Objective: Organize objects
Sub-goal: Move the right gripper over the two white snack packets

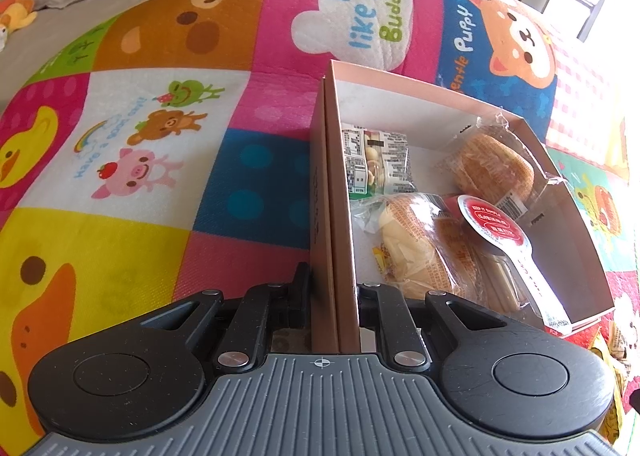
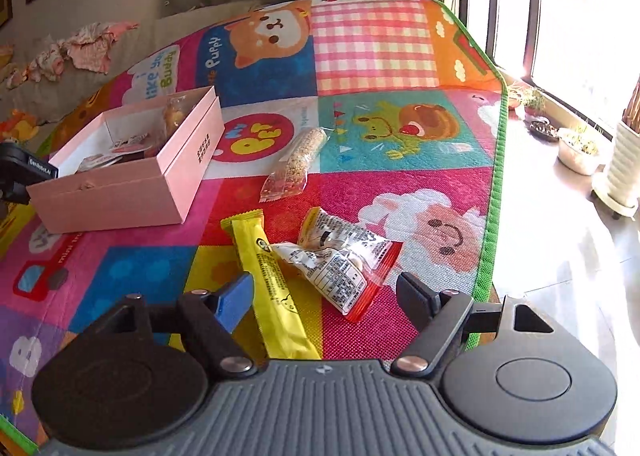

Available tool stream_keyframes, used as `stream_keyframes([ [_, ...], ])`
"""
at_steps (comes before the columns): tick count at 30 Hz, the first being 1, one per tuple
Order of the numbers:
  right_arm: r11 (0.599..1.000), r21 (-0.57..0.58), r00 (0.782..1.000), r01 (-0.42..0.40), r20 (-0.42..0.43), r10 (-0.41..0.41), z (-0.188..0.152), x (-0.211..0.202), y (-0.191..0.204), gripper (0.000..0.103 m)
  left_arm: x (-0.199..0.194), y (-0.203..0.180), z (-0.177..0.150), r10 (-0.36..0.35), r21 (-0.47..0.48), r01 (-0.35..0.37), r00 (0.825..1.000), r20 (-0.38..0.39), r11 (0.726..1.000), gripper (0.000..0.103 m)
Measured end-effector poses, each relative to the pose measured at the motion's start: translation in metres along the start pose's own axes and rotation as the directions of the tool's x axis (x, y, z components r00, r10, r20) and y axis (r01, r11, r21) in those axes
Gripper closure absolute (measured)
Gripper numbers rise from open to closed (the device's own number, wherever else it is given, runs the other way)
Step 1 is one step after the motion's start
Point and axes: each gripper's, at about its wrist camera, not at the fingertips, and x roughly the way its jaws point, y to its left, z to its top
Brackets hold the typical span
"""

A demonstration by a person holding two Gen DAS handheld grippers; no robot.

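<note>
My left gripper (image 1: 334,288) is shut on the near wall of a pink cardboard box (image 1: 338,191). The box holds wrapped buns (image 1: 496,167), a printed snack packet (image 1: 376,163) and a red-lidded cup with a spoon (image 1: 498,230). In the right wrist view the same box (image 2: 132,191) stands on the mat at the left. My right gripper (image 2: 326,288) is open, low over a yellow snack bar (image 2: 272,288) and two clear snack packets (image 2: 340,252). A seeded bar in clear wrap (image 2: 296,163) lies further off.
Everything lies on a colourful cartoon play mat (image 2: 372,55). Its green edge (image 2: 494,191) runs along the right, with tiled floor and potted plants (image 2: 580,151) beyond. A grey sofa with clothes (image 2: 92,43) is at the back left.
</note>
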Motion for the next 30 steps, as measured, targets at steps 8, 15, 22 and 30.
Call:
stream_keyframes([
  [8,0.999,0.039,1.0,0.022,-0.007,-0.022,0.007,0.019,-0.011,0.024,0.0,0.001,0.0,-0.003,0.0,0.003,1.0,0.0,1.0,0.087],
  [15,0.955,0.169,0.964,-0.245,-0.064,0.259,0.0,0.026,-0.007,0.023,0.0,0.0,0.0,-0.004,-0.001,0.004,1.0,-0.001,1.0,0.087],
  [22,0.972,0.082,0.975,-0.219,-0.007,0.22,0.01,0.013,0.004,0.023,0.0,0.0,0.0,-0.004,-0.001,0.004,1.0,0.0,1.0,0.087],
  [30,0.986,0.132,0.994,-0.099,-0.025,0.103,0.033,0.051,-0.038,0.027,0.0,0.001,0.0,-0.006,-0.002,0.006,1.0,0.001,1.0,0.087],
])
